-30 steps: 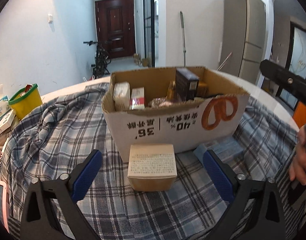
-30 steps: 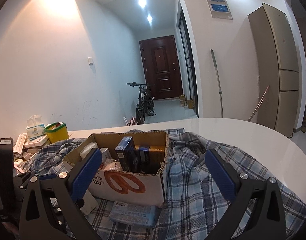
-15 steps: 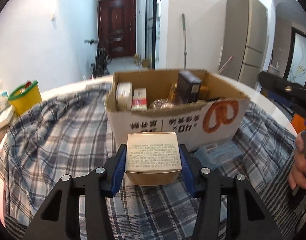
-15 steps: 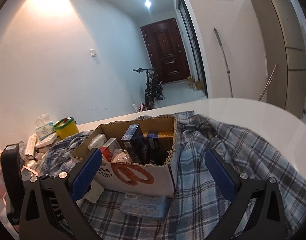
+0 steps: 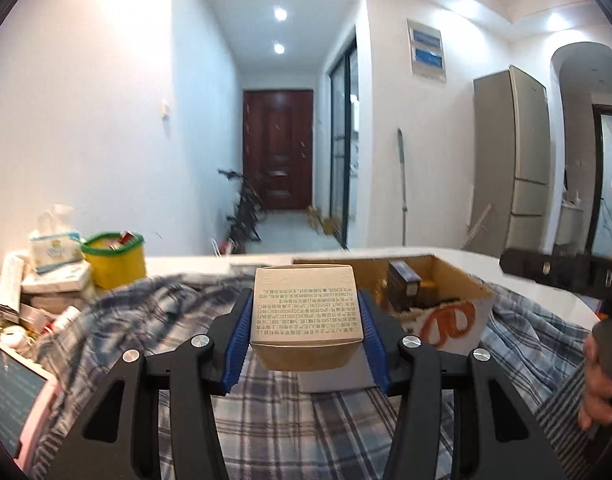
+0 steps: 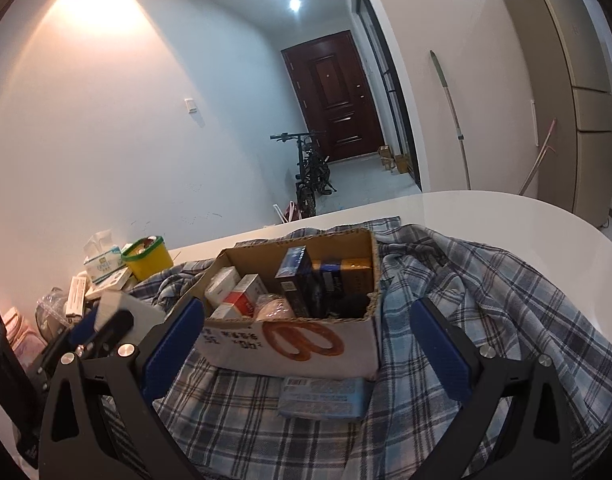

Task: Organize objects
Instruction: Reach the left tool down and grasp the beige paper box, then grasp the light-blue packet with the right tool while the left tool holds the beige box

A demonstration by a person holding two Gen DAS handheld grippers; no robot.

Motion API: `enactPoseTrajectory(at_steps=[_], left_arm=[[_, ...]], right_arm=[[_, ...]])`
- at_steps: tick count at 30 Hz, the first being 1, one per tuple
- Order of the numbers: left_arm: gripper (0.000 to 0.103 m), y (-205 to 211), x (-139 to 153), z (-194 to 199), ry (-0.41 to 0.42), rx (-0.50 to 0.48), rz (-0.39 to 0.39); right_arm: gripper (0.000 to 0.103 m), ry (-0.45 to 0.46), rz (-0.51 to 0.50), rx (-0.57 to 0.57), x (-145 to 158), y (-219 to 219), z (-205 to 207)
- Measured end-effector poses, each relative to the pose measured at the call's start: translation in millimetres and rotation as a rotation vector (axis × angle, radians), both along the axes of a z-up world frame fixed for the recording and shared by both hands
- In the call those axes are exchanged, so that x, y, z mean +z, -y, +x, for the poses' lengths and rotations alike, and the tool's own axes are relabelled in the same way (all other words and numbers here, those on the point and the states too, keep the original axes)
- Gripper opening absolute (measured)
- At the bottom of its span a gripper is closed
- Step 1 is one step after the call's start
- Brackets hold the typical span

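My left gripper is shut on a small tan carton with printed text and holds it lifted above the plaid cloth, in front and left of the open cardboard box. In the right wrist view the box holds several small packages. A blue flat packet lies on the cloth against the box's front. My right gripper is open and empty, in front of the box above the packet. The left gripper with its carton shows at the left there.
A plaid cloth covers a white round table. A yellow tub with green rim, a tissue box and piled small boxes sit at the left. A pink phone lies at the near left.
My left gripper closed on the tan carton, then lifted it off the cloth and tilted up. My right gripper moved closer to the box and stayed open.
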State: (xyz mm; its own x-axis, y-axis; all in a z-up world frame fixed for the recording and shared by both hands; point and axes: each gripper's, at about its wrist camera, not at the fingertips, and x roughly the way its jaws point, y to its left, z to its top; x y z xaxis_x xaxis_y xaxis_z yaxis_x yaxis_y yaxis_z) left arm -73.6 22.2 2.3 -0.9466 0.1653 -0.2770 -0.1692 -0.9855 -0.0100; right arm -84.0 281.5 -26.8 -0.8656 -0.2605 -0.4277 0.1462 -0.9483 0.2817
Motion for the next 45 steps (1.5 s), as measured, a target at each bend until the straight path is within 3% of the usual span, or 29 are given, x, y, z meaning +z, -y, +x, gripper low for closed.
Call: enactPoseTrajectory(at_steps=[7,12,19,22,26,28,34,38,41,45], left_arm=[[0.053,-1,-1,-3,0.031,-0.03,-0.011],[0.053,-2,-5,-9,0.063,-0.034,-0.002],[0.053,-7,-10,-15,0.106,-0.042,-0.01],[0.053,-8,-13,-19,0.134,-0.038,-0.013],[0.053,-8,-15,-21,0.147,-0.041,-0.011],[0.053,-8,-15,-20,0.145,-0.042,-0.01],[0.053,-10,-13,-17,0.125,-0.039,-0.022],[0.053,-11,-12,-16,0.119,-0.042,-0.026],[0.053,-11,-11,-15,0.115,-0.039,-0.022],[0.053,-7,-8,-11,0.093,-0.045,-0.002]], right_arm=[[0.102,0.042,0.087,-0.014,-27,20,-6],[0.102,0.088,0.129,0.036,-42,29,-14],[0.102,0.304,0.12,0.083,-76,28,-39],[0.102,0.367,0.169,0.119,-89,39,-45],[0.102,0.345,0.23,0.103,-90,46,-43],[0.094,0.367,0.237,0.094,-93,45,-45],[0.09,0.413,0.234,0.068,-100,39,-49],[0.081,0.437,0.249,0.072,-105,41,-53],[0.071,0.426,0.237,0.085,-104,40,-52],[0.069,0.367,0.188,0.075,-92,31,-45]])
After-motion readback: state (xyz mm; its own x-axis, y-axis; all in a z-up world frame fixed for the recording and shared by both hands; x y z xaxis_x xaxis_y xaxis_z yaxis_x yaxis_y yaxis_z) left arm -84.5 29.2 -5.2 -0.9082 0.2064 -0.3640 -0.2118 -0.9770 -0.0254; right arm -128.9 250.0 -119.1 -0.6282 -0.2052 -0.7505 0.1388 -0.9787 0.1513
